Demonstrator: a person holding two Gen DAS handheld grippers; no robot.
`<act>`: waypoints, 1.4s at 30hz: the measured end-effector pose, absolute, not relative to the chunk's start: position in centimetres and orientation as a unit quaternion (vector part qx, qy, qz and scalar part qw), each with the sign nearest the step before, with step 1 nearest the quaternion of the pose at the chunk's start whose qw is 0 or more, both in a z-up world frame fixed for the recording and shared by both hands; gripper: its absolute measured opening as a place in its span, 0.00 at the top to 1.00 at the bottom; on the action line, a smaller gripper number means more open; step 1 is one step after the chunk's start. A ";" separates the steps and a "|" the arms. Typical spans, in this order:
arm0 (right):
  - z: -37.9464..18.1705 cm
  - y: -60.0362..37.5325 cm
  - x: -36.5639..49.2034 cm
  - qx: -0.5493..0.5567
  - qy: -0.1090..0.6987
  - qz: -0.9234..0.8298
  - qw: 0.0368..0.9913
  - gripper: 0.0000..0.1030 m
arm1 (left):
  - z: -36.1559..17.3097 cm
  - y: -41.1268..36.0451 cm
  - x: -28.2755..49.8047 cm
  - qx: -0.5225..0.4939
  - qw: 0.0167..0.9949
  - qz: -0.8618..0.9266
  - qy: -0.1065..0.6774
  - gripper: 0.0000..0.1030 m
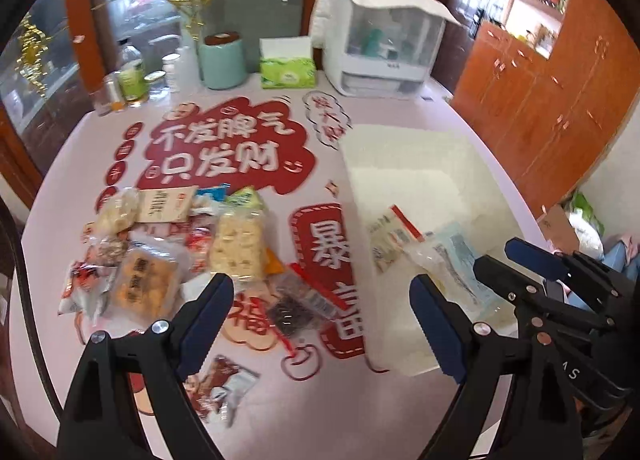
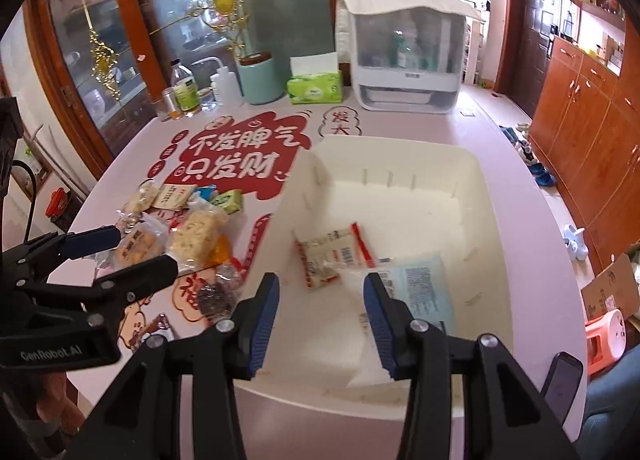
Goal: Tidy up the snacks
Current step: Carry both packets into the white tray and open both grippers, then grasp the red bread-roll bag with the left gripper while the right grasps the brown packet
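Pink tabletop with red slogan decals, wood cabinets to the right, clutter along the far edge: white countertop cabinet, mint canister, green tissue pack.

White storage bin sits on the right half of the table. Two snacks already lie in it: a red-edged packet and a pale blue packet, overlapping at one corner.

Snack pile is left of the bin, well apart from its wall; a dark-contents packet and a brown-and-white packet lie loose nearer you.

Your right gripper hangs over the bin's near side, jaws parted about halfway, nothing between them, pale blue packet just beyond. Reads as released.

Your left gripper is spread wide and empty, over the strip between pile and bin, dark-contents packet showing between the fingers.

Risks, my read:
- Pile is overlapped. Clamp one film edge and you may drag a neighbour along or scatter the rest toward the table edge.
- Slick wrappers: a corner pinch could slip out mid-carry and land short of the bin.
- Puffed rice-cracker pack looks fragile; a hard squeeze could crush it.
- Grippers sit near each other at the bin's left wall; crossing paths could clip fingers or nudge the bin.
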State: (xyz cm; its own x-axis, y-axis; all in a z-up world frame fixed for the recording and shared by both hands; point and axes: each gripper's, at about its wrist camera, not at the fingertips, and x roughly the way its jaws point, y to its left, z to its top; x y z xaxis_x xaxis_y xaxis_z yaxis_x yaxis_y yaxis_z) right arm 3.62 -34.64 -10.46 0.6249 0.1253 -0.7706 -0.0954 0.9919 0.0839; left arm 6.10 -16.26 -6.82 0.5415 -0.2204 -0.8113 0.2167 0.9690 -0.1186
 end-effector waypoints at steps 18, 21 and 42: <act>-6.6 -21.7 3.1 0.006 0.403 0.085 0.911 0.47 | -4.5 1.4 6.0 -0.029 0.886 -0.081 0.456 0.13; -6.5 -20.1 3.1 0.009 0.401 0.080 0.913 0.46 | -3.9 4.2 6.5 -0.028 0.889 -0.070 0.452 0.13; -14.2 -15.0 1.6 0.065 0.470 0.024 0.880 0.38 | -13.5 13.5 10.3 0.031 0.844 -0.071 0.531 0.13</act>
State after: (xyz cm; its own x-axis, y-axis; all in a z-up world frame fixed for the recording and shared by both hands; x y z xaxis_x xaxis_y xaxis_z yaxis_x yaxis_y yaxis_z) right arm 1.60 -15.04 -14.20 0.5578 0.1032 -0.8236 0.0182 0.9905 0.1365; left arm 10.31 13.52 -13.48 0.4251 -0.0874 -0.9009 0.1536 0.9879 -0.0234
